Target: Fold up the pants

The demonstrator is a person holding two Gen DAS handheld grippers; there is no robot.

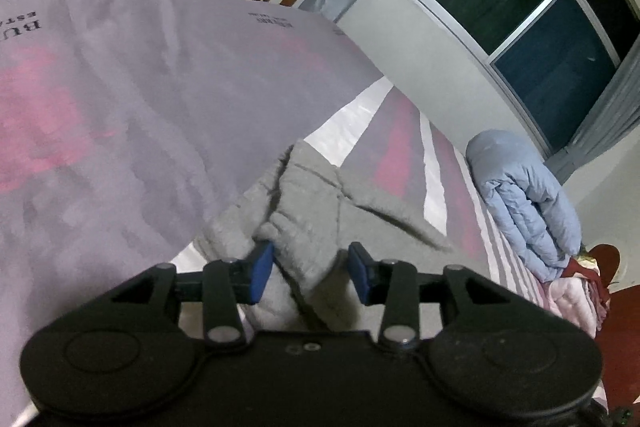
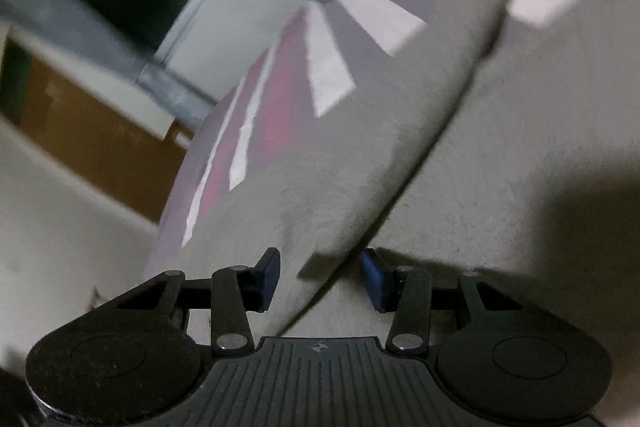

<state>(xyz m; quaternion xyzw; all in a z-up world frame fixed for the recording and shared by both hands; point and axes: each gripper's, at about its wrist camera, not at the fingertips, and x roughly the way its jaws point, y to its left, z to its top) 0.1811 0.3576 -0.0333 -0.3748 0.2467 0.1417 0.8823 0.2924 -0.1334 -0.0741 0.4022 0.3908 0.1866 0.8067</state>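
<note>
Striped bed (image 1: pixel 404 147) carries crumpled grey pants (image 1: pixel 320 211) at twelve o'clock — folding barely begun; left claw (image 1: pixel 312 273) and right claw (image 2: pixel 320 277) gape, released.

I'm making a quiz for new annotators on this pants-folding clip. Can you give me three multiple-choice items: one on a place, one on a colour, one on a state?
1. Where does the light blue puffy jacket lie in the left wrist view?
A. On the bed, right of the pants
B. Under the left gripper
C. On the chair

2. What colour are the pants?
A. Black
B. Grey
C. Red

3. How do the jaws of the left gripper stand?
A. Shut tight on cloth
B. Open, with grey cloth between them
C. Out of view

Answers: 1 A, it lies at the bed's right side near the window; 2 B, the fleecy cloth is grey in both views; 3 B, a gap shows between the blue pads.
</note>
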